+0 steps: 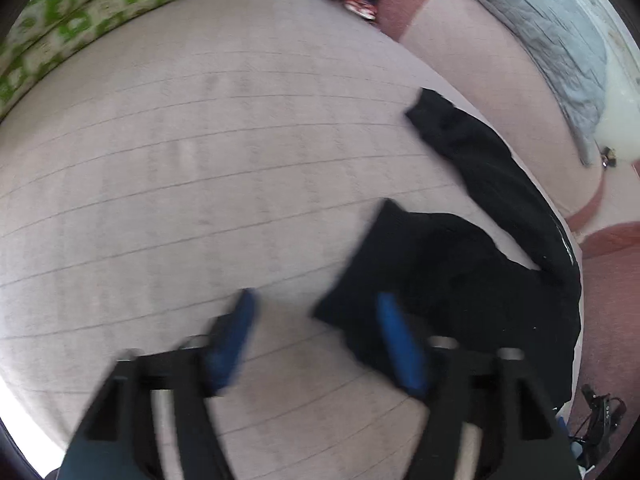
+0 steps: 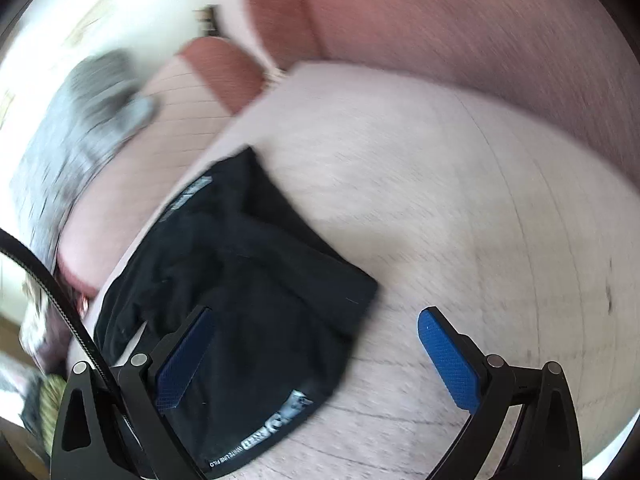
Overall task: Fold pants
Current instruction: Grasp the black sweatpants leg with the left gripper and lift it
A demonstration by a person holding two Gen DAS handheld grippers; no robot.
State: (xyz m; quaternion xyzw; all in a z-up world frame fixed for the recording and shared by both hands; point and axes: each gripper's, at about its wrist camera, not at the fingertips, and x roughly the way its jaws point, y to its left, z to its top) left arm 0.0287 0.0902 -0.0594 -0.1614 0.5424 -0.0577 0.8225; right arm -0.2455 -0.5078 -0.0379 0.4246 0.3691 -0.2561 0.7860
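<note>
Both tools, left (image 1: 316, 332) and right (image 2: 316, 360), hang spread, seemingly untouching, above black pants (image 2: 248, 280).

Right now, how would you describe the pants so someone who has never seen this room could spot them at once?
Start from the wide pale bed sheet with thin grid lines. Near its edge, toward the grey quilt, lies the crumpled black pants with white lettering along the waistband. It is the only black cloth there, unlike the green patterned pillow. Both the left gripper and right gripper are open above it.
</note>
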